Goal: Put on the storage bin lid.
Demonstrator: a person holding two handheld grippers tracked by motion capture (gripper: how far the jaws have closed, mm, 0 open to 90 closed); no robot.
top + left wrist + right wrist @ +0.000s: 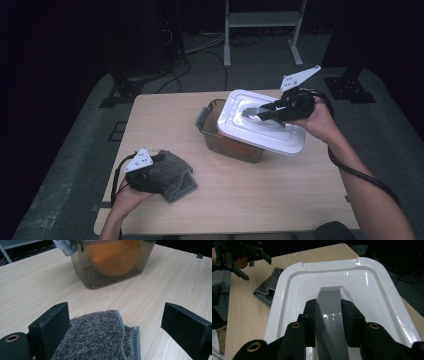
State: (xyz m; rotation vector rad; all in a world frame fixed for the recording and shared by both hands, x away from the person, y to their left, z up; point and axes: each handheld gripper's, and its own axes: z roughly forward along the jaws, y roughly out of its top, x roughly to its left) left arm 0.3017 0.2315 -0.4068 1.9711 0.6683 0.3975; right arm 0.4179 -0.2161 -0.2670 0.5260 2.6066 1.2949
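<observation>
We hold the white rectangular plastic lid by its grey raised handle with our right gripper: in the right gripper view the two black jaws stand narrow, pressed on either side of that handle. In the high view the lid sits right of centre, tilted and offset over the smoky translucent plastic container, whose left end with its grey latch lies uncovered while the lid overhangs towards the right. The lid's long axis runs from upper left to lower right of that frame, roughly along the container's own length, so we judge that the coming move turns on this offset: the lid lies to the right of the box mouth and tipped up, and whether it goes on or comes away is a matter of sliding along that axis. An orange round thing shows through the container wall. Our left gripper rests at lower left over the grey fluffy folded cloth, jaws wide apart with the cloth lying between them unpinched, well apart from the container; the right hand is plainly the nearer one.
</observation>
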